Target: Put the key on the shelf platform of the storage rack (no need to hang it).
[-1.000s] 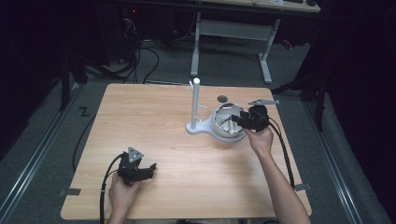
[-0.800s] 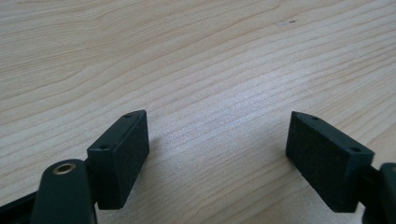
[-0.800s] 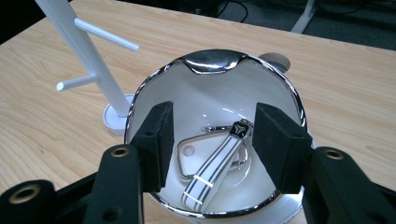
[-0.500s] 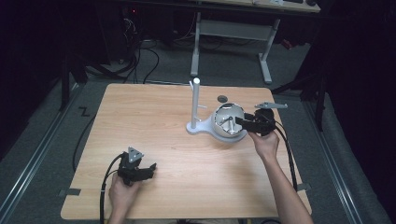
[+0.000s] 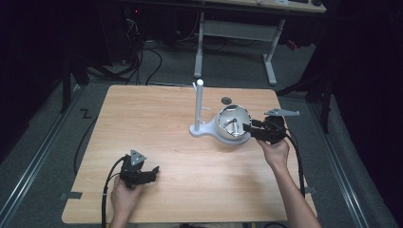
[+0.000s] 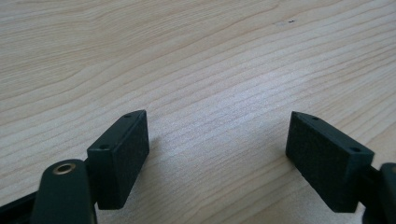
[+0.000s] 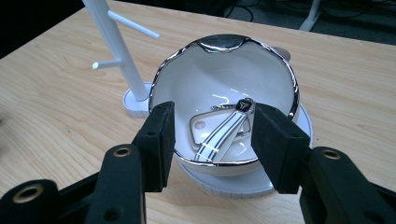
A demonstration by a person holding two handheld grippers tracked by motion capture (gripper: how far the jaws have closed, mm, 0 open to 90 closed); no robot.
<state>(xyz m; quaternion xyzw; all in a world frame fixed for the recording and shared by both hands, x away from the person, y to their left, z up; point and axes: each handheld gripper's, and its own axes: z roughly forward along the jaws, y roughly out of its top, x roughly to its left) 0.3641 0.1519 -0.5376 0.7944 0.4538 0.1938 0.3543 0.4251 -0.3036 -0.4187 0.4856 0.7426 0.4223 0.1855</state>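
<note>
Two tools are in use. The right tool (image 7: 210, 140) stands with jaws apart and nothing between its pads, poised at the near rim of the bowl (image 7: 224, 60), which sits on a white base (image 5: 237, 140) beside the white stand (image 5: 199, 107). Just ahead of that tool, inside the bowl, lies a strap (image 7: 222, 135) with dark stripes and a metal clip at its far end. The left tool (image 5: 140, 173) rests open on the table (image 5: 157, 123), well apart from the bowl, with bare wood between its pads.

Judgement: the step in hand is the approach to the strap. The next move calls for lowering the right tool past the rim and closing on the strap.

Hard to make out: what the strap joins to, and the small dark disc (image 5: 226, 100) beyond the bowl.
</note>
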